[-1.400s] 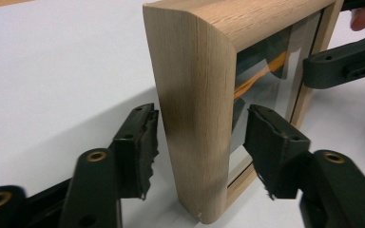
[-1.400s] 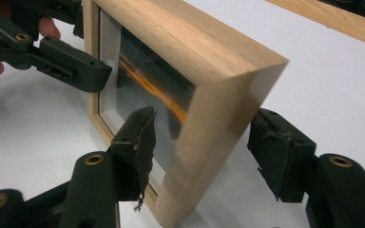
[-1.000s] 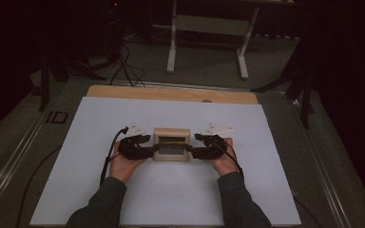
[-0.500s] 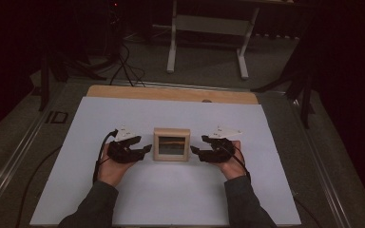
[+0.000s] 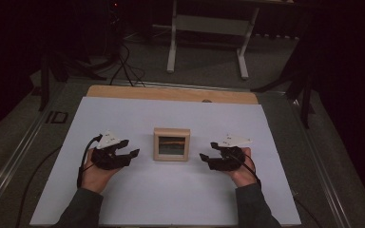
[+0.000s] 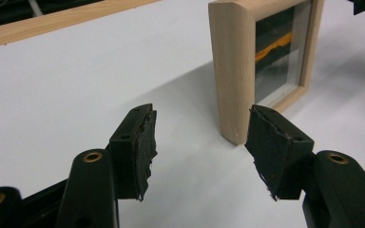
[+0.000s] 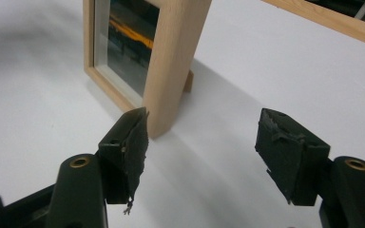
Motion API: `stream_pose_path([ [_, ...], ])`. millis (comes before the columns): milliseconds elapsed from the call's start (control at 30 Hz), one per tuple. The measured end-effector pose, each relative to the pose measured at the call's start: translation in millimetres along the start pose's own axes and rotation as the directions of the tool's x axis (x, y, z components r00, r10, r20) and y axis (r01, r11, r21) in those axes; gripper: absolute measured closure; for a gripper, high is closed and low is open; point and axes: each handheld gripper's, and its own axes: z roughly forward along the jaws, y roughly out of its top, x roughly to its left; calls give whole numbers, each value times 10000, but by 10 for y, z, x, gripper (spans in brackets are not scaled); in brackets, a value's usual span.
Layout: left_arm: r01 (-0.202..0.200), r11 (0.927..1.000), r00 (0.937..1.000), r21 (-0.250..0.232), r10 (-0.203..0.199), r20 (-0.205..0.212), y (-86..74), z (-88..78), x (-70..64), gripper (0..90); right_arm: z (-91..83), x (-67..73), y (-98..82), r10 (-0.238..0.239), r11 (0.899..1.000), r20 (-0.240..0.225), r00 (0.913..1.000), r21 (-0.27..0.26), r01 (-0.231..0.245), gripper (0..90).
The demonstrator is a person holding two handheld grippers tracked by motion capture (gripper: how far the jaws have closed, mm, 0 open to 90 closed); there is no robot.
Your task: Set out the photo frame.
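One wooden picture frame (image 5: 171, 144), two hand-held grippers, left (image 5: 132, 154) and right (image 5: 204, 160), one white sheet (image 5: 123, 118).

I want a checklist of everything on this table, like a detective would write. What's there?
Surface: white sheet over a wooden table, a strip of wood bare at the far edge.
Job's things: small wooden picture frame, standing upright mid-sheet, glass front toward the person.
Clutter: nothing seen.
Grippers: left gripper open, apart from the frame's left side; right gripper open, apart from its right side. Black fingers look ragged at the edges.
Cables: one trails from the left gripper; more lie on the floor behind.
Surroundings: dark room, a white stand beyond the table.
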Motion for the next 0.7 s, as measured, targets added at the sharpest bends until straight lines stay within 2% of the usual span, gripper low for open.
stream_pose_path([
  [167,104,9997,9998,-236,-100,193,-79,-120,43,425,-109,-14,-72,-31,9999,71,10000,-131,32,346],
  [200,162,9993,9995,-329,-154,259,-104,-175,66,425,-186,-27,-120,28,9995,148,9999,-304,-24,347],
  [333,123,9989,9994,-445,-108,342,-162,-262,93,425,-307,-47,-218,125,9982,270,9996,-582,-109,347],
  [533,126,9991,9997,-406,-118,207,-269,-361,122,424,-472,-53,-404,283,9955,510,9983,-915,-236,347],
  [700,0,9996,10000,-267,0,-8,-368,-432,118,424,-572,-19,-482,299,9941,616,9977,-1064,-233,347],
])
